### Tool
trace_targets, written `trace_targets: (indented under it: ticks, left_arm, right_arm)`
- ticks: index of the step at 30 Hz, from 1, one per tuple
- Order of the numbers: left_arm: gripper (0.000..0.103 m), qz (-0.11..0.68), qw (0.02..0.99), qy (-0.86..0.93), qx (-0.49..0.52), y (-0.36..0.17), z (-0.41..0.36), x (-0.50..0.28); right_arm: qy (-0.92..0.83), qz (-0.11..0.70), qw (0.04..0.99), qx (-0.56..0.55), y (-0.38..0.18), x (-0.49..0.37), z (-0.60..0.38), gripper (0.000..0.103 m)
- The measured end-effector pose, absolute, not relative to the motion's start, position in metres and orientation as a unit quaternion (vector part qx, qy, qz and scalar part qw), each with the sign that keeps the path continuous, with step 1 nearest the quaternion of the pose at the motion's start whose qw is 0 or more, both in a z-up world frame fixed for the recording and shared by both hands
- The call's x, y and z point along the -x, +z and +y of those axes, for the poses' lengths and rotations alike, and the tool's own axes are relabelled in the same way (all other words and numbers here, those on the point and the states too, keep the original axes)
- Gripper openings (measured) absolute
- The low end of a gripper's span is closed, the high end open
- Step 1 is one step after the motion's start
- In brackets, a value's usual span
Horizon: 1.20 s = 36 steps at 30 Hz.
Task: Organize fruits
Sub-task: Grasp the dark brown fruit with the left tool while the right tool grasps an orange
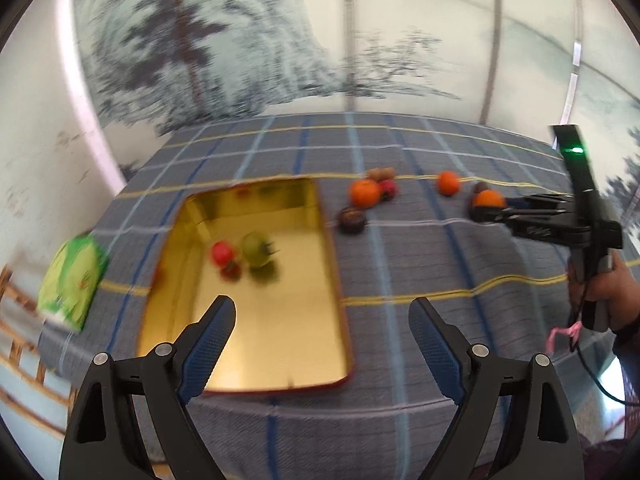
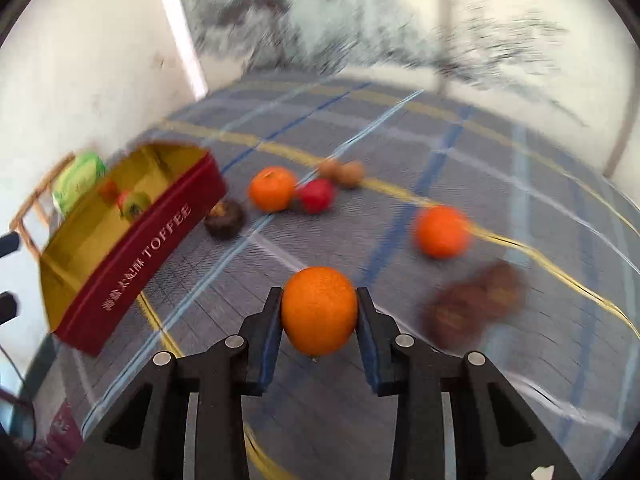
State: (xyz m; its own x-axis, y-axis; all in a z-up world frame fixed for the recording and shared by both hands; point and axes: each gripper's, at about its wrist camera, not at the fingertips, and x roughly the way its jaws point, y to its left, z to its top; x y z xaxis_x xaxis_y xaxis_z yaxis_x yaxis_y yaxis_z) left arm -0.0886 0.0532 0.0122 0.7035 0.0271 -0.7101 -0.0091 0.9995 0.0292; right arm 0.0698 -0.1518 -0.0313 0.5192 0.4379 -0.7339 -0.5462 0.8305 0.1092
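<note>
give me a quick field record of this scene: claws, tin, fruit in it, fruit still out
left claw: open, empty, above the near end of the tin
right claw: shut on an orange
tin: gold inside, red outside, marked TOFFEE, on the checked cloth
in tin: red fruit, green fruit
on cloth: two more oranges, red fruit, several dark brown pieces, too blurred to name
beside tin: green packet

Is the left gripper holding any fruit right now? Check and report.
No. The left gripper stands wide open over the near end of the gold tray, with nothing between its fingers.
</note>
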Motion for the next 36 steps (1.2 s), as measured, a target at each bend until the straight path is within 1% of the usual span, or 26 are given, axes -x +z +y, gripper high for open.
trace_targets:
  ticks: [3, 6, 9, 13, 15, 20, 23, 28, 30, 33, 34, 36]
  left_arm:
    - [0.088, 0.386, 0.922, -0.039, -0.004, 0.014, 0.033, 0.069]
    - [0.088, 0.395, 0.914, -0.089, 0.006, 0.011, 0.007, 0.038]
    - [0.088, 0.401, 0.906, -0.132, 0.017, 0.005, -0.018, 0.006]
    - [0.088, 0.408, 0.897, -0.17, 0.016, -0.009, -0.049, -0.037]
    - [0.088, 0.41, 0.892, -0.188, 0.002, -0.015, -0.065, -0.056]
    - [0.088, 0.411, 0.889, -0.197, -0.048, -0.029, -0.105, -0.085]
    - [0.088, 0.415, 0.887, -0.191, -0.065, -0.04, -0.117, -0.1]
    - [0.087, 0.436, 0.876, -0.196, -0.061, -0.055, -0.126, -0.12]
    - [0.085, 0.44, 0.874, -0.198, -0.064, -0.059, -0.131, -0.124]
    - [0.078, 0.451, 0.867, -0.201, -0.068, -0.066, -0.136, -0.13]
    - [0.076, 0.456, 0.864, -0.202, -0.069, -0.068, -0.138, -0.133]
    - [0.065, 0.468, 0.858, -0.201, -0.069, -0.076, -0.141, -0.139]
  right_arm:
    - [0.206, 0.389, 0.896, 0.054, -0.027, -0.064, -0.222, 0.032]
    - [0.125, 0.407, 0.904, 0.045, -0.04, -0.065, -0.282, 0.032]
    - [0.091, 0.416, 0.905, 0.02, -0.049, -0.062, -0.319, 0.032]
    - [0.087, 0.42, 0.904, -0.002, -0.057, -0.063, -0.332, 0.032]
    - [0.096, 0.406, 0.909, 0.002, -0.055, -0.062, -0.329, 0.032]
    - [0.112, 0.403, 0.908, 0.008, -0.056, -0.06, -0.323, 0.032]
    - [0.117, 0.4, 0.909, -0.009, -0.054, -0.059, -0.329, 0.033]
    - [0.126, 0.394, 0.91, -0.017, -0.053, -0.058, -0.33, 0.033]
    - [0.129, 0.393, 0.91, -0.021, -0.052, -0.057, -0.331, 0.033]
    - [0.132, 0.39, 0.911, -0.025, -0.053, -0.057, -0.332, 0.033]
    - [0.134, 0.39, 0.911, -0.026, -0.053, -0.057, -0.333, 0.033]
    - [0.137, 0.389, 0.911, -0.027, -0.052, -0.057, -0.332, 0.033]
